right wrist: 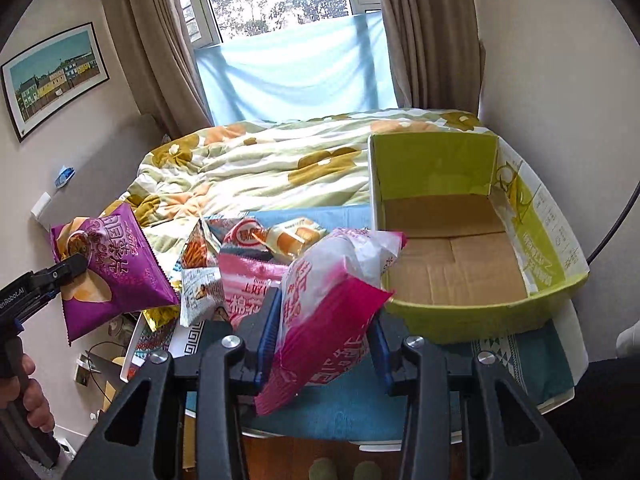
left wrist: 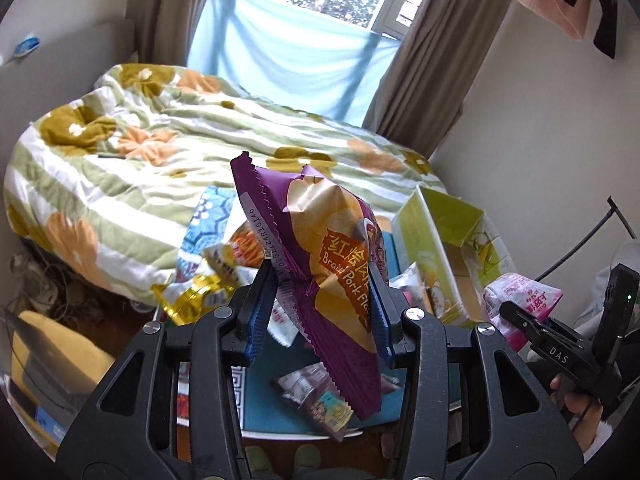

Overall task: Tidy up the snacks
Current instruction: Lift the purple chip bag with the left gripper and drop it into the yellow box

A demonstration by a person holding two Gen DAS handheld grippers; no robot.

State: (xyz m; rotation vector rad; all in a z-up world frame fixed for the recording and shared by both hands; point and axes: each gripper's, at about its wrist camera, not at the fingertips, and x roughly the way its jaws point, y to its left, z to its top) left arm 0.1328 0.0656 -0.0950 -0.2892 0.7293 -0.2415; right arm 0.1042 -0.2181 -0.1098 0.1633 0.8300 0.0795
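My left gripper (left wrist: 320,280) is shut on a purple chip bag (left wrist: 320,240) and holds it in the air above the small table; the bag also shows at the left of the right wrist view (right wrist: 116,268). My right gripper (right wrist: 324,320) is shut on a pink and white snack bag (right wrist: 324,296), lifted just left of an open green cardboard box (right wrist: 540,240) with nothing in it. That pink bag also shows in the left wrist view (left wrist: 520,296), beside the box (left wrist: 436,240). Several loose snack packets (right wrist: 240,264) lie in a pile on the table.
The small table has a blue patterned cloth (right wrist: 352,408). A bed with a flowered quilt (left wrist: 160,140) lies just behind it, under a window with brown curtains. A wall stands close to the right of the box. Wooden floor and cables lie at lower left.
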